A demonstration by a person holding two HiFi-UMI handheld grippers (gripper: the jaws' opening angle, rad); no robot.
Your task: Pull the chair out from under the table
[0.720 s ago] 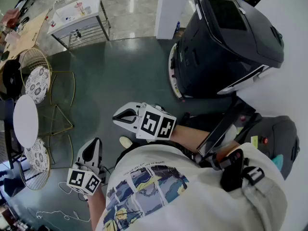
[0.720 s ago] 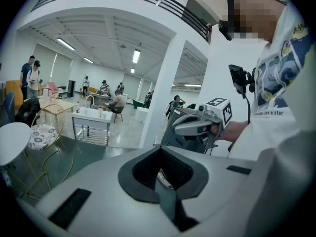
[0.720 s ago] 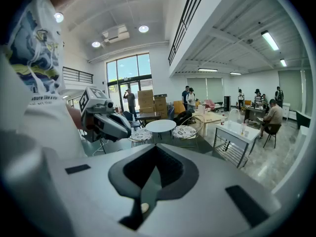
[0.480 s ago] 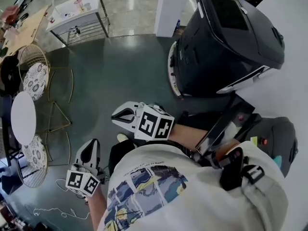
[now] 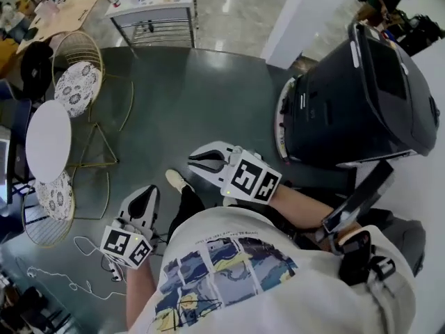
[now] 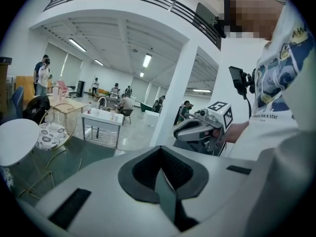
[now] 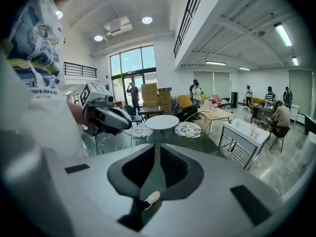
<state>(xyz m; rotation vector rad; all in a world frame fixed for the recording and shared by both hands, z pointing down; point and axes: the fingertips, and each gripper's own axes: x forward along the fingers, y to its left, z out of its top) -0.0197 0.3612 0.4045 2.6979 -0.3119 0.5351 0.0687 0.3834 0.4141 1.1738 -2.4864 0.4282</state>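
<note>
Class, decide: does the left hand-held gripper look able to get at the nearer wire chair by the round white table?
Probably not yet: the left hand-held gripper is held apart from the chair, with open floor between. Nothing blocks it; stepping closer should do.

The chair (image 5: 75, 82) has a thin gold metal wire frame and a patterned cloth seat. The counter (image 5: 49, 141) top is smooth white. The floor (image 5: 201, 103) is dark, smooth, faintly glossy.
</note>
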